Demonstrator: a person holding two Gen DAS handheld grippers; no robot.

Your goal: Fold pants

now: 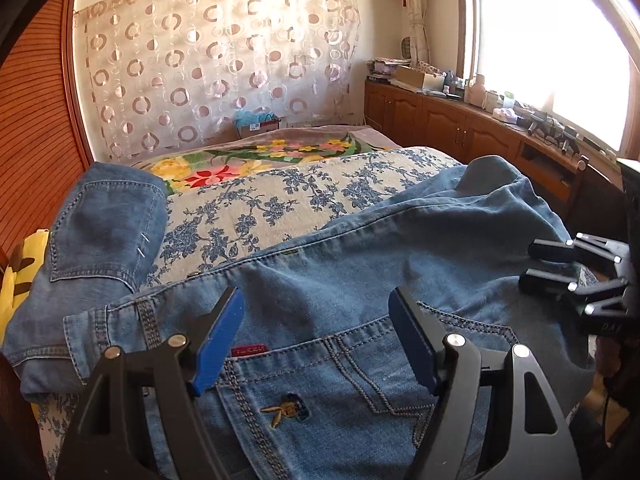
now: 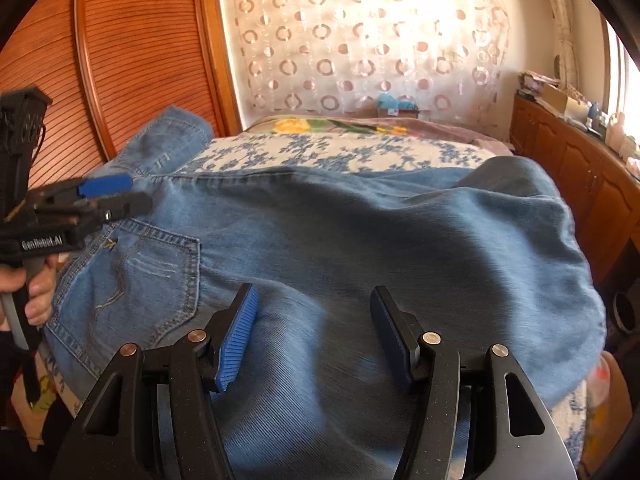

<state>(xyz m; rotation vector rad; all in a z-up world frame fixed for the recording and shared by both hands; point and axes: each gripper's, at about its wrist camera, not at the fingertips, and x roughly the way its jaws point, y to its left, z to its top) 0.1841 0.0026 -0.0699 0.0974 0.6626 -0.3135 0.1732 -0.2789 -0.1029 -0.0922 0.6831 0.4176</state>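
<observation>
Left gripper point(image 1: 316, 340) is hovering over the waistband end of the jeans point(image 1: 360, 264), blue pads spread apart and gripping nothing, right above the back pocket point(image 1: 320, 408) with the little embroidered logo. Right gripper point(image 2: 314, 338) sits wide too, nothing pinched, over the middle of the denim. The jeans lie across the near end of the bed point(image 1: 260, 208), one part flopped over the left edge by the slatted wooden door point(image 2: 132, 52), the other bunched at the right edge near the wooden cabinets point(image 1: 440, 120). Past the jeans the floral bedspread is bare, so plenty of room there. A cardboard box point(image 1: 416, 76) sits on the cluttered cabinet top; can't tell what's in it.
</observation>
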